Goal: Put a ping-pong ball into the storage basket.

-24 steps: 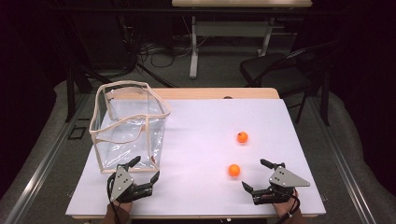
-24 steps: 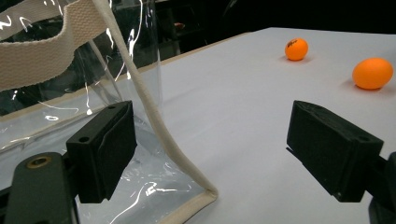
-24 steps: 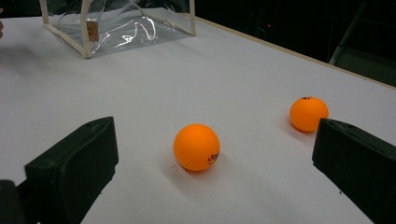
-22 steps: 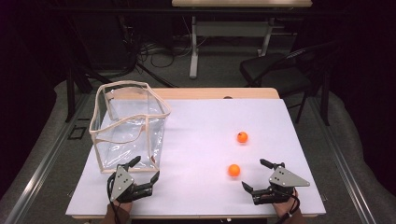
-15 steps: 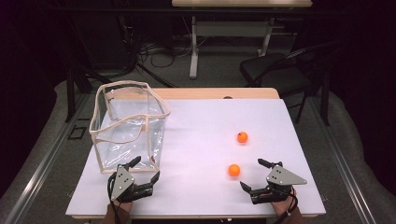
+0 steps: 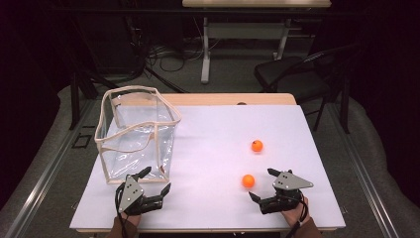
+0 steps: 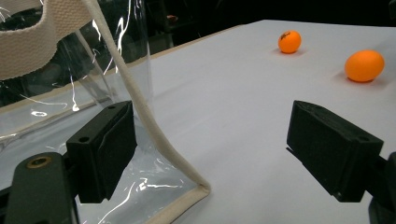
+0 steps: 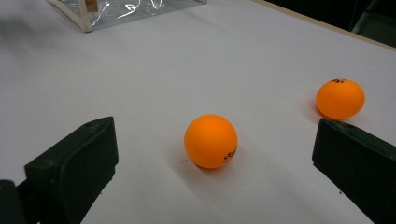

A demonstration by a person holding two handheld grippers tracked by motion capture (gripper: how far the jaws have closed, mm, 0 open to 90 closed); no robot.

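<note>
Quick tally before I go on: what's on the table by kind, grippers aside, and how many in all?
Orange balls: 2, the near ball in front of the right gripper and the far ball
Clear bag with beige trim: 1, the clear bag ahead of the left gripper
Total: 3

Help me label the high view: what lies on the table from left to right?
Clear bag → left gripper → nearer orange ball → farther orange ball → right gripper.
</note>
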